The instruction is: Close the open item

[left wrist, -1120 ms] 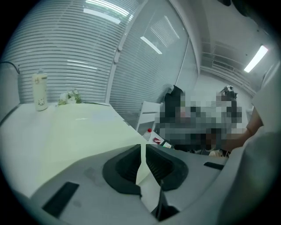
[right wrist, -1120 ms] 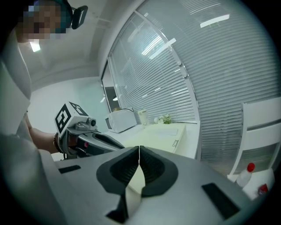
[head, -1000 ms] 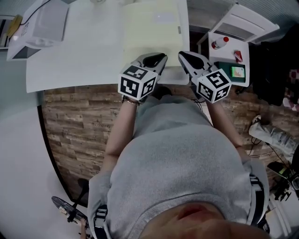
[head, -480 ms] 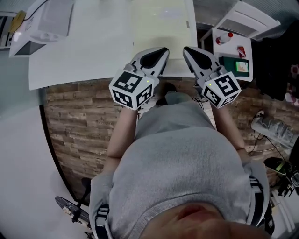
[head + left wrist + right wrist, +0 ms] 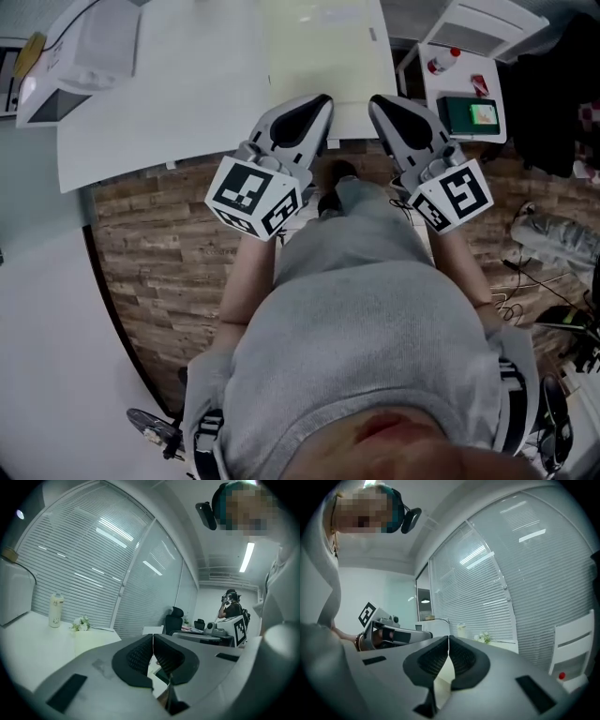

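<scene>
Head view: both grippers were held up in front of the person's grey-clad chest, over the near edge of the white table (image 5: 159,103). The left gripper (image 5: 322,101) and right gripper (image 5: 377,103) pointed toward the table, side by side but apart. Each carried a marker cube with black-and-white square patterns and no readable letters. A white box-like unit (image 5: 82,54), seemingly the item to close, sat at the table's far left corner, well apart from both grippers. I could not tell whether it stood open. A pale yellow sheet (image 5: 323,47) lay ahead of the grippers. On a small side table to the right were a red-capped bottle (image 5: 439,64) and a dark device with a green screen (image 5: 473,114), its print too small to read.

Left gripper view: the jaws were pressed together with nothing between them. A white bottle (image 5: 55,611) with an illegible mark stood before the window blinds (image 5: 93,569), with small white flowers (image 5: 81,623) beside it.

Right gripper view: the jaws met at the tips, empty. The left gripper's marker cube (image 5: 367,614) showed at left.
</scene>
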{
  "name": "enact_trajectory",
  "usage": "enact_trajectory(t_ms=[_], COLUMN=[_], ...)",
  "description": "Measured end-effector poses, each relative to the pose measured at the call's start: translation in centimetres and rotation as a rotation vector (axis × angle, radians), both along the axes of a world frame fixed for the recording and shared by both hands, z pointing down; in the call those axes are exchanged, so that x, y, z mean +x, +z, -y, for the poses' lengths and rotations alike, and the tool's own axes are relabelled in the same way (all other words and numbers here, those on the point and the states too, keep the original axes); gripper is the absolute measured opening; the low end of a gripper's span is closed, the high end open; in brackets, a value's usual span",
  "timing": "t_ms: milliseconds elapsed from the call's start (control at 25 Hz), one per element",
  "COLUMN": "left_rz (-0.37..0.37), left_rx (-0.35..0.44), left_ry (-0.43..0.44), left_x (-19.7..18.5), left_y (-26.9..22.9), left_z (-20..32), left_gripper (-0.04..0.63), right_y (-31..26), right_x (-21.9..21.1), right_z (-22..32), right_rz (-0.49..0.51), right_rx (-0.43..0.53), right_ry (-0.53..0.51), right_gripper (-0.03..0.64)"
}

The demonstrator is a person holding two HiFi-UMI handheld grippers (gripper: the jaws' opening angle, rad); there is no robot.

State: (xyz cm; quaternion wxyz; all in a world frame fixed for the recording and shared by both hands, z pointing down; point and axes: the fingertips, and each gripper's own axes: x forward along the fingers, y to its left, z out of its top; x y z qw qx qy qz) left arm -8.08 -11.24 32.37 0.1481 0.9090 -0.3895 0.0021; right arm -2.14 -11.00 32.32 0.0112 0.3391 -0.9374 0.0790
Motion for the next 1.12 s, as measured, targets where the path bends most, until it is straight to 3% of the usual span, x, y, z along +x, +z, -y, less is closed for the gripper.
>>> enact_trajectory(t_ms=[600, 800, 1120], left_rz=[-0.023, 0.004, -0.043], left_rx=[0.094, 0.12, 0.129], left_ry=[0.06, 0.04, -0.037], left_x=[-0.3, 0.3, 1.1], left_y=[-2.2, -2.7, -3.7], left_z=[-6.0, -6.1, -4.7], left_gripper=[0.015, 0.015, 0.015], right_y=[-2.1, -2.7, -3.7], right_x=[1.0, 1.7, 3.4], right_z=[-6.6, -7.0, -6.1], right_rz=[0.067, 0.09, 0.062], right_rx=[0.087, 0.099, 0.108], right_ry=[0.113, 0.097, 0.027], right_gripper=[0.064, 0.064, 0.064])
